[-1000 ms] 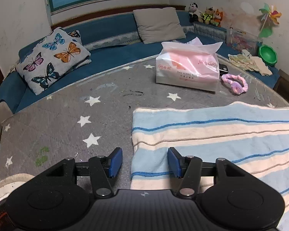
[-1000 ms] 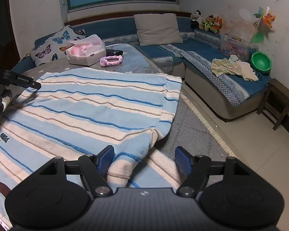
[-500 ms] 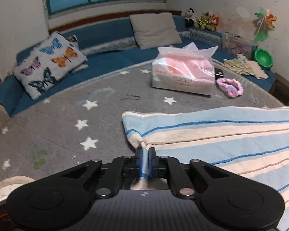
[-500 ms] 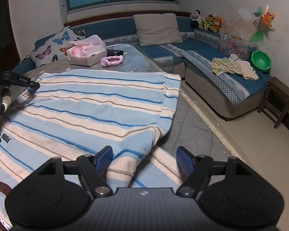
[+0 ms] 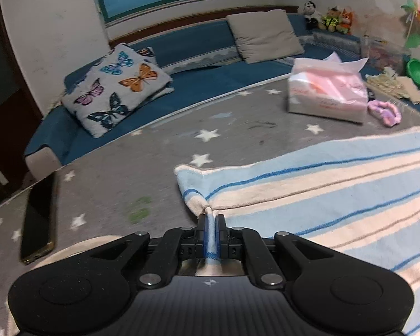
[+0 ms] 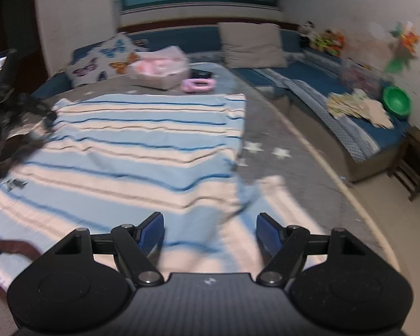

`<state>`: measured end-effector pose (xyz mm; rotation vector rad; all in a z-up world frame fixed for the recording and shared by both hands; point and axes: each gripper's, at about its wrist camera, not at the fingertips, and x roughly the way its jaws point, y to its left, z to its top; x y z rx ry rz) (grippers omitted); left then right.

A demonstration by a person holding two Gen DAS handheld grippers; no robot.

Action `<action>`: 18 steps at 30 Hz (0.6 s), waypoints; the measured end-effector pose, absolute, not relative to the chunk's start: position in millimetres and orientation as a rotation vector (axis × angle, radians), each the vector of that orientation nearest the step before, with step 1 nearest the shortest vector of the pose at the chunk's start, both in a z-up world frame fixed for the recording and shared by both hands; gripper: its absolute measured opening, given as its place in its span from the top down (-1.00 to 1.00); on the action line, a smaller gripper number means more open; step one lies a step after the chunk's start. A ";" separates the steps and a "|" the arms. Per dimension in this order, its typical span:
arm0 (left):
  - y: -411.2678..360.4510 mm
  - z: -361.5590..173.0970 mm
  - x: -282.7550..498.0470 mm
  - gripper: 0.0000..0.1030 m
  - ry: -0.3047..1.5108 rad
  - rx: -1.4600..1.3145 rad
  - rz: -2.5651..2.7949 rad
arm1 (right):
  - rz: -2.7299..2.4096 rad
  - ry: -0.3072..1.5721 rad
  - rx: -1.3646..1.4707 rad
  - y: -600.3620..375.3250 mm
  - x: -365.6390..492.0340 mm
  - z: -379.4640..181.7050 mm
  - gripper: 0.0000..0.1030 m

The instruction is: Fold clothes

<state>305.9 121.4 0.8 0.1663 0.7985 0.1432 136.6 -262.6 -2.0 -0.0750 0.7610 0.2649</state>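
Note:
A light-blue and cream striped garment [image 5: 336,193] lies spread on the grey star-patterned table cover [image 5: 126,168]. My left gripper [image 5: 211,224] is shut on the garment's left edge, and the cloth puckers up into the jaws. In the right wrist view the same garment [image 6: 131,151] lies flat with a folded-over flap at its right side. My right gripper [image 6: 210,231] is open and empty, just above the garment's near edge. The right wrist view is blurred.
A pink tissue pack [image 5: 327,92] and a purple scrunchie [image 5: 383,112] sit at the table's far right. A dark phone [image 5: 39,218] lies at the left edge. A blue sofa with a butterfly pillow [image 5: 114,86] wraps behind. The floor [image 6: 383,215] drops off to the right.
My left gripper closed on the garment's edge and has pulled it back and up. My right gripper has stayed open and moved forward over the garment.

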 end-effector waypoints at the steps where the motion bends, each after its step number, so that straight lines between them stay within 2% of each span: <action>1: 124.5 1.0 302.9 0.89 0.802 0.171 0.150 | 0.293 0.758 -0.087 -255.6 132.3 -1.0 -0.46; 6: 137.5 0.5 285.8 0.88 0.815 0.165 0.176 | 0.423 0.774 -0.161 -219.1 111.3 -5.4 -0.46; 13: 139.8 2.2 266.4 0.77 0.824 0.175 0.204 | 0.471 0.794 -0.205 -201.0 86.6 -5.9 -0.46; 15: 134.6 3.8 259.5 0.56 0.820 0.174 0.197 | 0.475 0.798 -0.200 -202.7 83.4 -4.3 -0.46; 16: 131.8 4.6 255.9 0.30 0.818 0.174 0.193 | 0.484 0.801 -0.197 -202.7 82.8 -3.6 -0.46; 17: 129.0 5.4 252.4 0.12 0.815 0.174 0.189 | 0.494 0.805 -0.194 -202.5 82.4 -3.0 -0.46; 18: 125.2 6.9 248.3 0.08 0.808 0.179 0.184 | 0.502 0.808 -0.196 -202.3 80.7 -2.5 -0.46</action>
